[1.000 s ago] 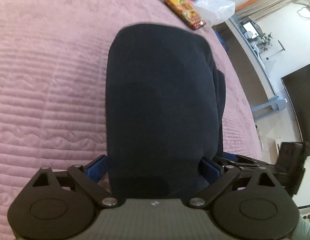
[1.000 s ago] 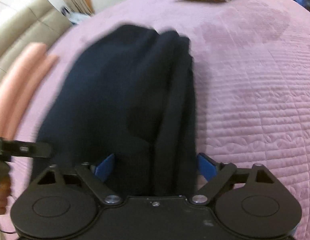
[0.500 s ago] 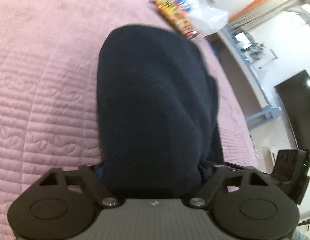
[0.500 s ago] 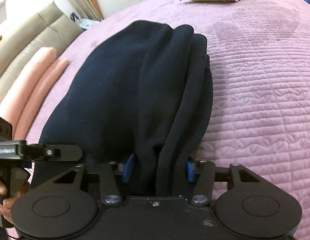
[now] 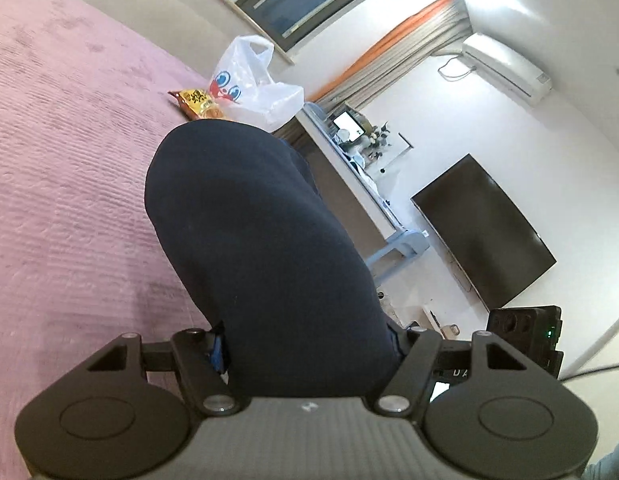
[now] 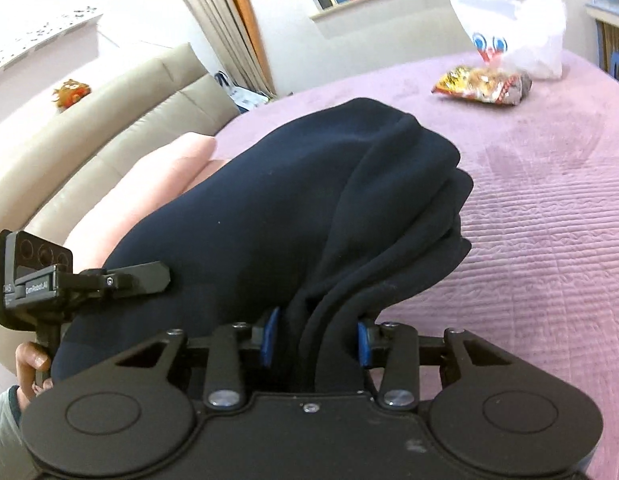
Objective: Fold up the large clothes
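Garment (image 5: 265, 248): dark navy, folded thick, raised above the pink bed (image 5: 61, 168). Left claw (image 5: 309, 344): jaws just closed, clamped on one end of the garment. Right claw (image 6: 315, 340): jaws just closed, clamped on bunched layers. Snack bag (image 6: 483, 84) and plastic bag (image 6: 521, 40): far side of bed, touching.

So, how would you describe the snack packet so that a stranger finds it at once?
Look at the pink bedspread, toward its far edge under the window. There a white plastic bag with cartoon eyes stands, and the snack packet lies flat in front of it, yellow, red and glossy.
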